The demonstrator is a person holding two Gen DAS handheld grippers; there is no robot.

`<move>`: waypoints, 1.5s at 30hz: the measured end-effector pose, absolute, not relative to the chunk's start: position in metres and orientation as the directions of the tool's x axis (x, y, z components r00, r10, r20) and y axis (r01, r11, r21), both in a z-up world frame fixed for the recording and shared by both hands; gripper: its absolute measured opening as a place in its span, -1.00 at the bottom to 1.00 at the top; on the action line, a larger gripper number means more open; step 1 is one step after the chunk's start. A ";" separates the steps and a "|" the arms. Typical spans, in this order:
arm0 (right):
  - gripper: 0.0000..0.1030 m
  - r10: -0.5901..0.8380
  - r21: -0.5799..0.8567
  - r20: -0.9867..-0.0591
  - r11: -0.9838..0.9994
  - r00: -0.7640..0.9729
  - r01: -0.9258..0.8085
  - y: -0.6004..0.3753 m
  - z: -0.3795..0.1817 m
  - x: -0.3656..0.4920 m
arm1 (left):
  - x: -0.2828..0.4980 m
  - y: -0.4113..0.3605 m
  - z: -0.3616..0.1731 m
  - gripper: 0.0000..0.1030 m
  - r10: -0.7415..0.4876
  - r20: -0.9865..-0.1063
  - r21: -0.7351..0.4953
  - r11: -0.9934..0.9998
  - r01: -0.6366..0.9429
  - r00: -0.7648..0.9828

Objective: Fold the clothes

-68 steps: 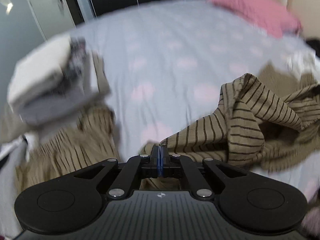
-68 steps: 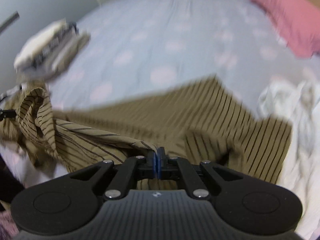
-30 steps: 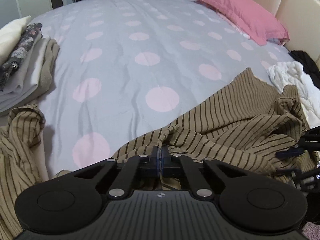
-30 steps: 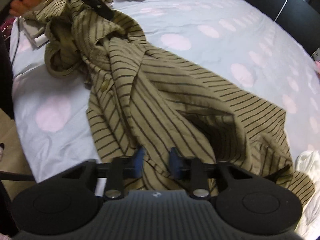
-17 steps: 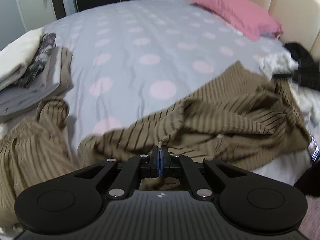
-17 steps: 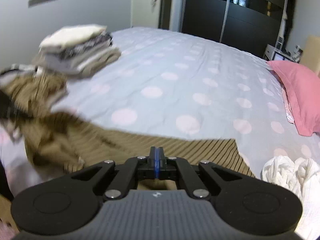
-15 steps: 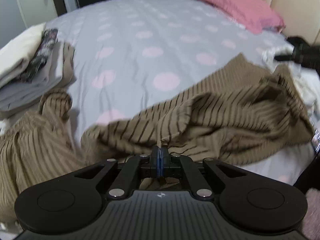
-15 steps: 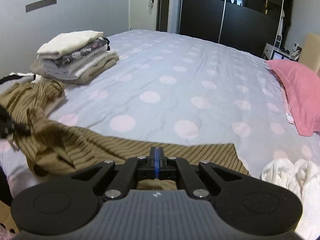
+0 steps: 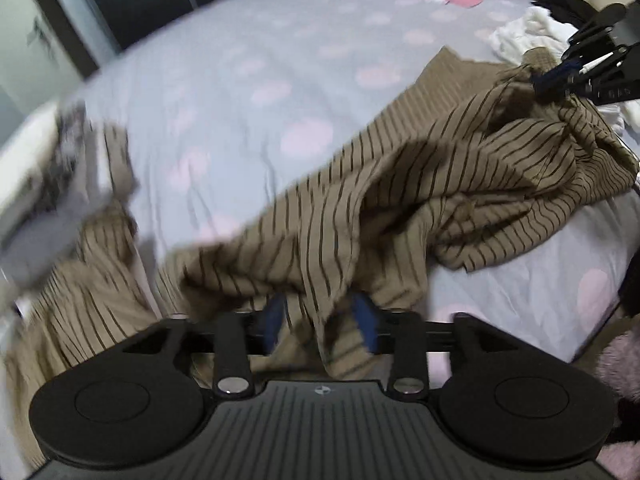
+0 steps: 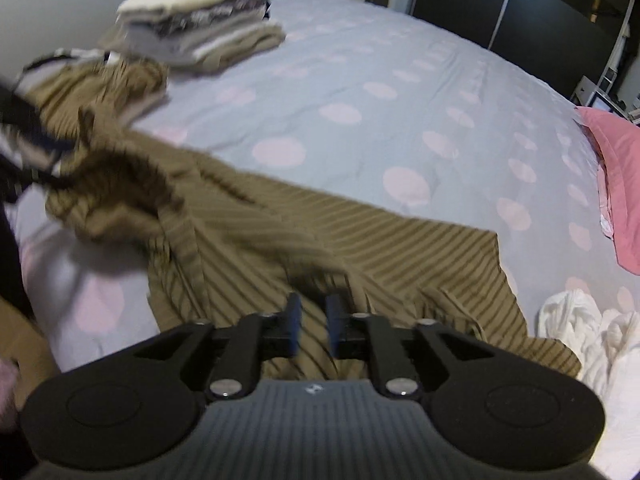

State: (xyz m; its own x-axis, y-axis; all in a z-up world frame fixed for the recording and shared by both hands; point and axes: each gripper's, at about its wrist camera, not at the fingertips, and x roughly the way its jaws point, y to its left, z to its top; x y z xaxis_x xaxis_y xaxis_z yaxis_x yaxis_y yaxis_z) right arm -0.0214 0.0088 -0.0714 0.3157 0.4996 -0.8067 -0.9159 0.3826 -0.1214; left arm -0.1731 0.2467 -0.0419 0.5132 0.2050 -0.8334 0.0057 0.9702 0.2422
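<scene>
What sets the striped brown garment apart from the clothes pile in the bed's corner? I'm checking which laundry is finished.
The striped brown garment lies crumpled and spread across the bed; the clothes pile is neatly folded and stacked. The garment is one tan piece with dark stripes; the pile layers several pieces: cream, dark patterned, grey, beige. Both gripper views show the garment near the bed's front edge, the pile farther back. Both rest on the dotted cover.

We see a tan shirt with thin dark stripes (image 9: 460, 184), crumpled and unfolded, sprawled along the near edge of the bed (image 9: 248, 92). Its hem lies flatter toward the middle, while 1 bunched end heaps near the bed's corner.
</scene>
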 end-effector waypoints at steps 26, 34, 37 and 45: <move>-0.93 0.610 -0.088 -0.724 0.381 0.322 -0.920 -0.025 -0.035 -0.038 | -0.161 0.282 0.000 -0.99 0.169 -0.740 0.087 0.984 -0.156 0.651; -0.95 0.792 0.091 -0.521 0.423 0.319 -0.901 -0.051 0.066 -0.046 | -0.167 0.315 0.054 -0.99 0.059 -0.659 -0.185 0.954 -0.237 0.750; -0.95 0.833 0.106 -0.437 0.422 0.339 -0.900 -0.058 0.104 -0.051 | -0.166 0.321 0.073 -1.00 0.011 -0.618 -0.272 0.935 -0.227 0.786; -0.95 0.803 0.040 -0.406 0.493 0.437 -0.869 -0.033 0.125 -0.052 | -0.137 0.326 0.098 -1.00 0.054 -0.579 -0.277 0.926 -0.258 0.813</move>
